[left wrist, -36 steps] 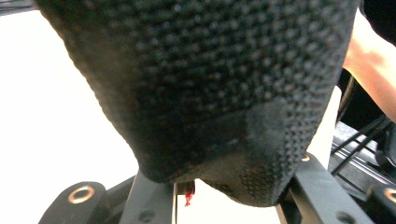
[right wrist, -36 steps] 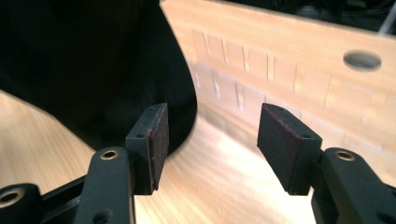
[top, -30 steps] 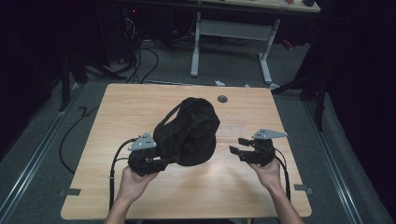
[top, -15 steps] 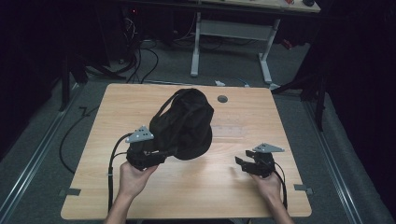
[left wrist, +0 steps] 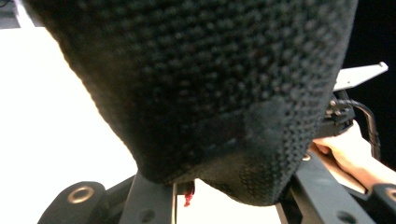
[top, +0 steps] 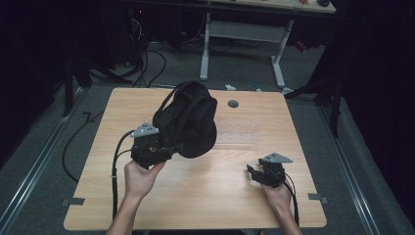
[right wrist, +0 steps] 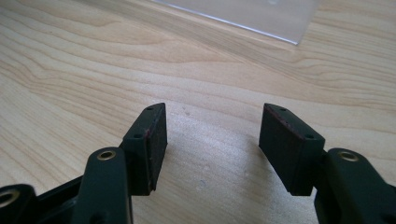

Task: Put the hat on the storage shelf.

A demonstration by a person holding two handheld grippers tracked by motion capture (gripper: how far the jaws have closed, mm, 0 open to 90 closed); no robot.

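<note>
Over the left half of the bench [top: 230,196], the left tool [top: 159,149] holds a black knitted bag [top: 188,122] by its lower edge, lifted so that most of the fabric hangs and bulges above the wood. From the left gripper view, the bag [left wrist: 201,84] sits between the jaws, which are clamped on a fold of the mesh, with a small red thread [left wrist: 188,199] dangling just under it. Near the front right of the bench, the right tool [top: 257,175] rests low, its jaws spread wide with nothing between them; its own view shows bare wood between the pads [right wrist: 154,144] and a clear sheet [right wrist: 261,14] lying farther off.

To do this step well, I judge that the left grip should stay firm on a thick fold, since loose knit can slip or stretch. The free right tool would best come in from the side and pinch the opposite edge or a strap, well apart from the left grip, so the bag spreads instead of bunching. Move slowly; soft fabric swings and can snag on the jaws
</note>
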